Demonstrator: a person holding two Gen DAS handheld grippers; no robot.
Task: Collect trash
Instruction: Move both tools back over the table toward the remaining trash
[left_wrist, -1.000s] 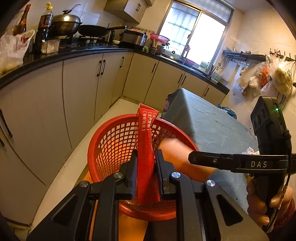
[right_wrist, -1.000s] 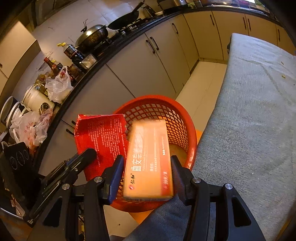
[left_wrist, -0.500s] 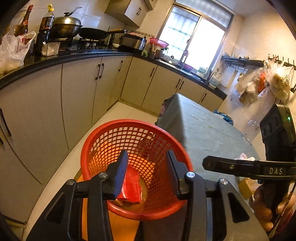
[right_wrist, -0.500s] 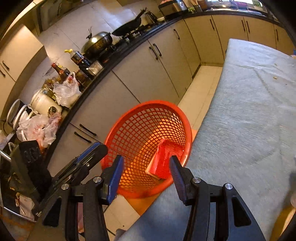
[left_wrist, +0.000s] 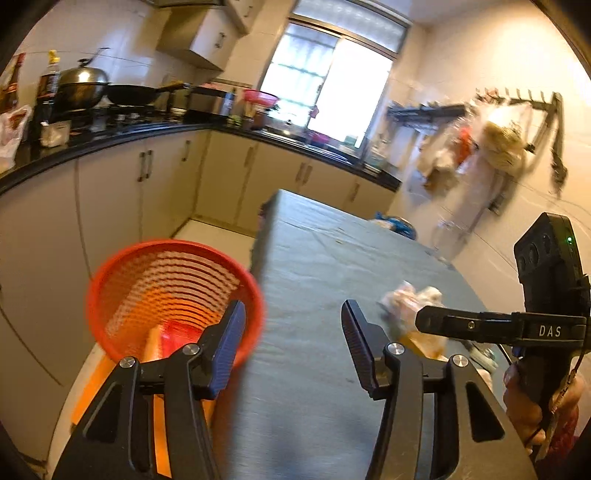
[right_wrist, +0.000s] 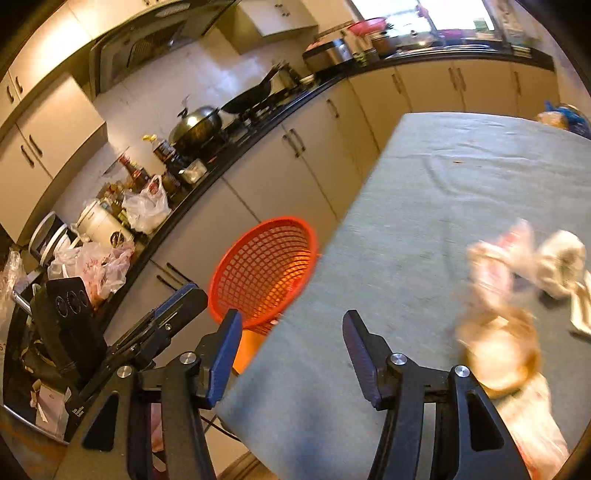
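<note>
Both boxes now lying in the round red mesh basket (left_wrist: 173, 295) at lower left; our left claw (left_wrist: 291, 339) and right claw (right_wrist: 291, 347) are spreading empty, swinging toward the crumpled pale wrappers (right_wrist: 517, 266) on the grey cloth-covered surface (right_wrist: 424, 206).

Black tool (left_wrist: 291, 343), blue ribbed pads (left_wrist: 228, 345)

The red basket (left_wrist: 173, 258) looks like glossy plastic mesh, the table cover (left_wrist: 332, 266) matt grey cloth, the wok (right_wrist: 199, 127) shiny metal.
</note>
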